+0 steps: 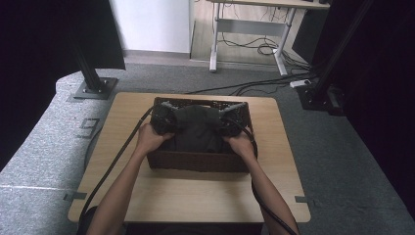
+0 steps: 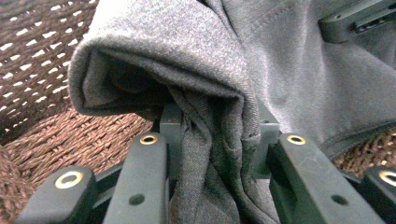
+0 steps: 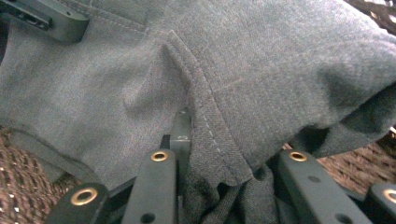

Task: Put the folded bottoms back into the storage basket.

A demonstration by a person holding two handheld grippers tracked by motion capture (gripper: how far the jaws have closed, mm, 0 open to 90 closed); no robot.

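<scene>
Inside the brown wicker basket (image 1: 195, 160) at the desk's (image 1: 195, 196) far edge, hemmed closely by its woven walls, the grey garment (image 1: 195, 129) hung bunched between the left tongs (image 1: 164, 119) and right tongs (image 1: 229, 120), each clamped on a fold.

I watch from high above the table's (image 1: 195, 196) near edge; both gripper cameras press close on one grey garment (image 2: 280, 70).
</scene>
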